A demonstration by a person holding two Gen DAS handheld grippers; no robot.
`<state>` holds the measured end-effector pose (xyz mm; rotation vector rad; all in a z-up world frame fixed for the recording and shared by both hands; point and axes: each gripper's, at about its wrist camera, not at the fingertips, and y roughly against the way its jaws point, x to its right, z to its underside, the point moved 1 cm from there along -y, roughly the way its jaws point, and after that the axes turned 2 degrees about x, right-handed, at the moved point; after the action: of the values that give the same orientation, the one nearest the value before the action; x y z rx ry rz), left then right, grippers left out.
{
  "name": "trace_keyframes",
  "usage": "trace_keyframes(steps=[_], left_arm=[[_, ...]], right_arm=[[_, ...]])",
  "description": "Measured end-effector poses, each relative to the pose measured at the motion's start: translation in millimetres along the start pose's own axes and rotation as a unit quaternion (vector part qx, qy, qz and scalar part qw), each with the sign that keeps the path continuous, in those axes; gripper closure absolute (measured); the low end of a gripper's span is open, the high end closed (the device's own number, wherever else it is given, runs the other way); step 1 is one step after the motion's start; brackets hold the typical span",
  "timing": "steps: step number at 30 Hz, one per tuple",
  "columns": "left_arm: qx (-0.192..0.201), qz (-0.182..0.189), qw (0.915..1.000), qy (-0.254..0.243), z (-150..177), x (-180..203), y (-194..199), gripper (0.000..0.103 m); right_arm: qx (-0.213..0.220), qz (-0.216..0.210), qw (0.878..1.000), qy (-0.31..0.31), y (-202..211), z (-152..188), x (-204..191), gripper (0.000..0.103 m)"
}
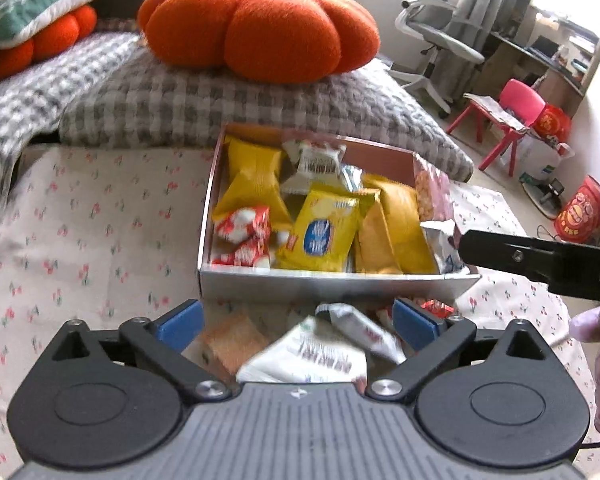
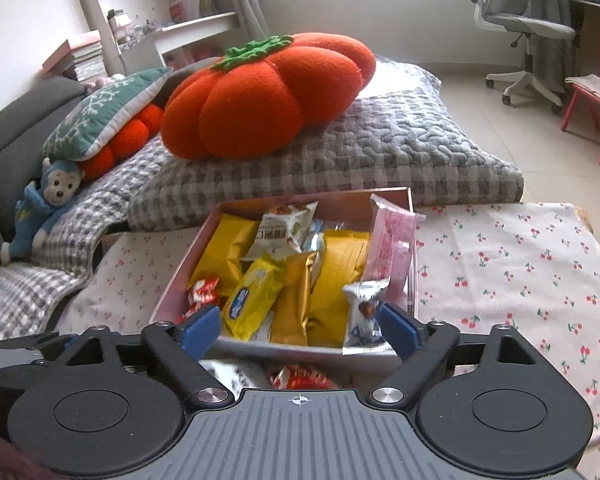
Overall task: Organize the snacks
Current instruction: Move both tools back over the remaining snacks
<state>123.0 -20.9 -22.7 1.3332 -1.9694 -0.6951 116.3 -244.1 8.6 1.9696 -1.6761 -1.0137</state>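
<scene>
An open cardboard box (image 1: 332, 282) (image 2: 284, 350) on the cherry-print cloth holds several snack packets, among them a yellow one with a blue label (image 1: 320, 232) (image 2: 252, 300) and a pink bag (image 2: 392, 248). My left gripper (image 1: 298, 322) is open in front of the box, above loose snacks: a white packet (image 1: 300, 360), a peach packet (image 1: 228, 340) and a red candy (image 1: 436, 306). My right gripper (image 2: 300, 328) is open over the box's near edge. A white-and-blue packet (image 2: 364, 312) stands by its right pad, not pinched. One finger (image 1: 500, 250) of the right gripper reaches in at the box's right corner.
Behind the box lies a grey checked quilt (image 1: 220, 100) with a big orange pumpkin cushion (image 1: 260, 28) (image 2: 260, 100) on it. A blue plush monkey (image 2: 44, 208) sits far left. An office chair (image 2: 528, 28) and a red child's chair (image 1: 512, 116) stand on the floor to the right.
</scene>
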Motion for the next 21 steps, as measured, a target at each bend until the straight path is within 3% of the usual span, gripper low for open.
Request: trace_keyframes(steps=[6,8,10,16,21], left_arm=[[-0.009,0.016,0.9993,0.031,16,-6,-5,0.010],[-0.012,0.027,0.9995,0.015,18,1,-5,0.014],[-0.012,0.021,0.9995,-0.019,21,11,-6,0.025],[-0.019,0.029,0.9974,-0.063,26,18,-13,0.028],[-0.023,0.037,0.9942,-0.098,33,27,-11,0.043]], right_arm=[[-0.013,0.003,1.000,0.013,1,20,0,0.014],[-0.017,0.008,1.000,0.020,1,29,0,0.014],[-0.021,0.012,0.999,0.027,0,37,0,0.014],[-0.039,0.007,0.999,0.026,-1,51,5,0.014],[-0.044,0.000,0.999,0.019,-1,53,7,0.014]])
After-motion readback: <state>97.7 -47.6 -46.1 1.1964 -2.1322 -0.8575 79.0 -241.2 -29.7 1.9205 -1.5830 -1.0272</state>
